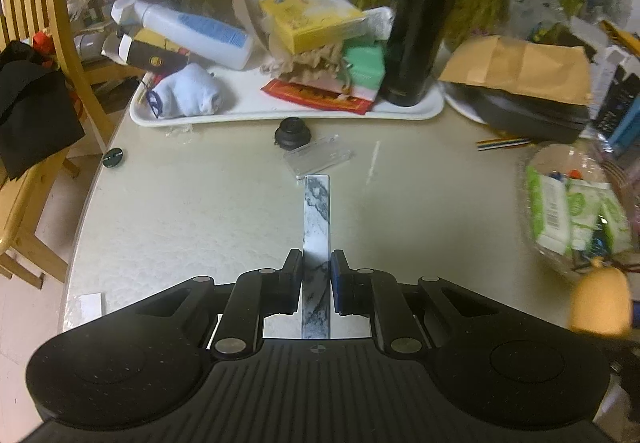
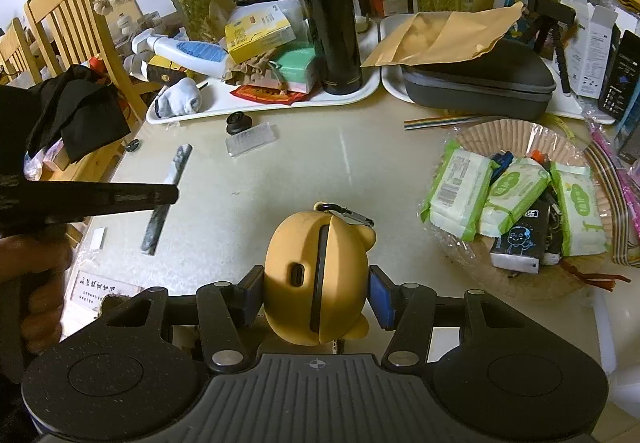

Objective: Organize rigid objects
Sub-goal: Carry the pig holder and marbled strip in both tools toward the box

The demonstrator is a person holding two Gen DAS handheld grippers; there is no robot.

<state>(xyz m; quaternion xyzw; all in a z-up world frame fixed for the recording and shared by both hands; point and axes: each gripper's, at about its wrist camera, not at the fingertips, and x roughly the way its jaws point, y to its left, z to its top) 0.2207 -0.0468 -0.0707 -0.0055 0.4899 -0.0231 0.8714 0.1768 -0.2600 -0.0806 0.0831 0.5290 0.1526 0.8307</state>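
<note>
Big pale table spreads under both tools. Ahead of the left gripper, a white tray carries a tall black flask. To the right gripper's front right sits a paper-lined basket of wipe packs. That right gripper's jaws are clamped on a yellow bear-shaped case, held just above the table. The left gripper's jaws are pinched tight on a marbled flat bar, which juts forward past its fingertips toward a clear plastic piece and a small black cap.
</note>
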